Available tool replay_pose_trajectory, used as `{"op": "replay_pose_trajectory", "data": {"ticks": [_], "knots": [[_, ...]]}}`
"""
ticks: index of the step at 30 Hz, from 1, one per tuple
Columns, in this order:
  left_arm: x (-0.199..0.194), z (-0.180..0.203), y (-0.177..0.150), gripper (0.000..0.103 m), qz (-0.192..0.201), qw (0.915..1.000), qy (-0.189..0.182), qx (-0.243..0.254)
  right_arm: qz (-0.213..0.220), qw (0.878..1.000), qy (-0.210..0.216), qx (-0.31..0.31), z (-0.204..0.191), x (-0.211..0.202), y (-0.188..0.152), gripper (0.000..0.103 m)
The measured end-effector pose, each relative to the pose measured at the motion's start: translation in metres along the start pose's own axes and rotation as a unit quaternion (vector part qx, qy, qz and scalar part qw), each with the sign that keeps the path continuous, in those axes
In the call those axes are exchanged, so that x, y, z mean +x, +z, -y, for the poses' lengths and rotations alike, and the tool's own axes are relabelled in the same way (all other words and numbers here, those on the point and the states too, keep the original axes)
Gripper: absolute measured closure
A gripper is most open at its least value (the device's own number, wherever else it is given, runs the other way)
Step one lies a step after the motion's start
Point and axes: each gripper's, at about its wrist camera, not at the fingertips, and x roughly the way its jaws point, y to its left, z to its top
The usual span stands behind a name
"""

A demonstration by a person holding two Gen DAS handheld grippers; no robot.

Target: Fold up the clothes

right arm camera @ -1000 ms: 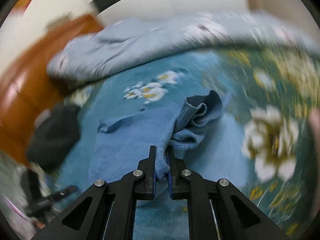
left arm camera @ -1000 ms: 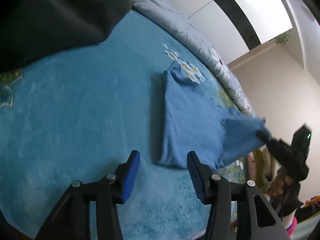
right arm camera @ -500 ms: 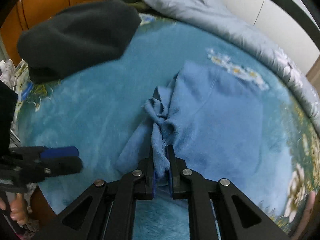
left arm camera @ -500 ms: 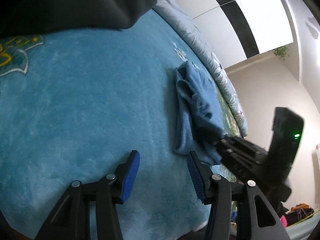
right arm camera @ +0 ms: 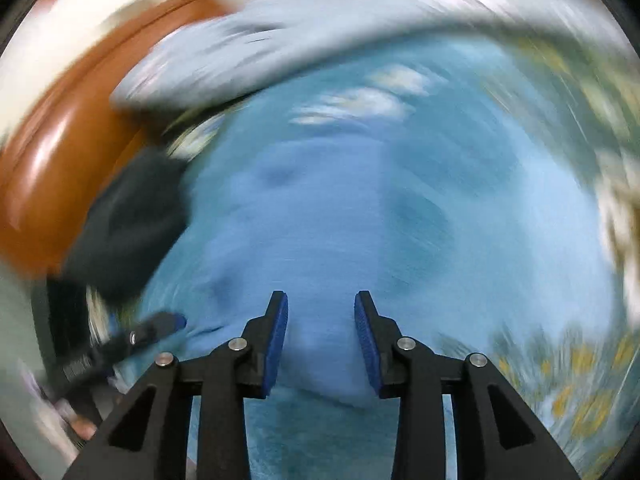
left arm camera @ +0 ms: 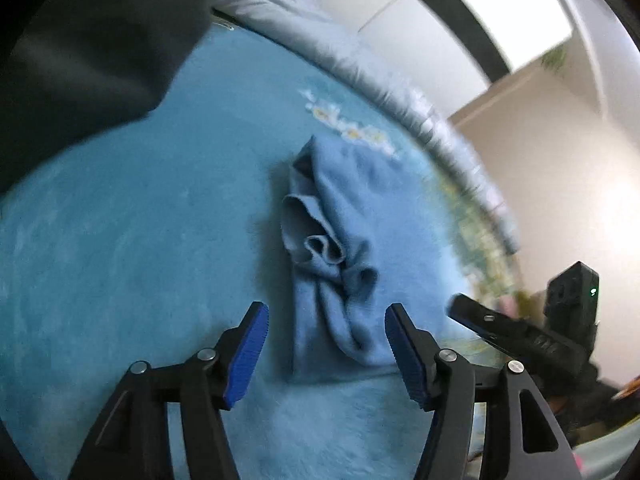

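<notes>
Blue garment lying loose on the teal blanket, both grippers empty.

A dark garment [left arm camera: 92,44] lies far left; the left gripper [left arm camera: 326,344] gapes wide before the rumpled blue garment [left arm camera: 340,248] on the blanket [left arm camera: 132,240]; the right gripper [right arm camera: 321,334], jaws apart, holds nothing.

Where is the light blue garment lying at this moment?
In the left wrist view, the light blue garment lies bunched on the teal blanket, just ahead of the open left gripper, with the right gripper at its right.

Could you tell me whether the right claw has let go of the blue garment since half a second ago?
Yes: the right claw now gapes empty over the garment.
</notes>
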Motion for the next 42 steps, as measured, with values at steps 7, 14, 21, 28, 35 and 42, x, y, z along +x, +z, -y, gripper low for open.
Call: {"op": "replay_pose_trajectory", "data": {"ticks": [7,14,21,28,35,42], "knots": [[0.006,-0.006,-0.017,0.039,0.016,0.9985,0.047,0.023,-0.008,0.991,0.106,0.086,0.045,0.012,-0.024,0.066],[-0.003,-0.024,-0.025,0.038,0.040,0.9990,-0.002,-0.020,-0.022,0.986,0.152,0.063,0.031,0.022,-0.039,0.069],[-0.015,-0.037,-0.027,0.038,0.018,0.9983,-0.033,-0.044,0.012,0.985,0.165,0.050,0.040,-0.006,-0.023,0.093],[-0.001,-0.025,-0.003,0.038,-0.009,0.9981,-0.048,-0.038,0.067,0.993,0.066,0.064,0.101,-0.054,0.052,0.093],[0.040,0.002,0.050,0.038,-0.021,0.9960,-0.074,-0.045,0.076,0.988,0.058,0.118,0.133,-0.047,0.051,0.088],[0.092,0.023,0.088,0.038,-0.045,0.9937,-0.084,-0.060,0.098,0.979,0.087,0.155,0.135,-0.044,0.019,0.061]]}}
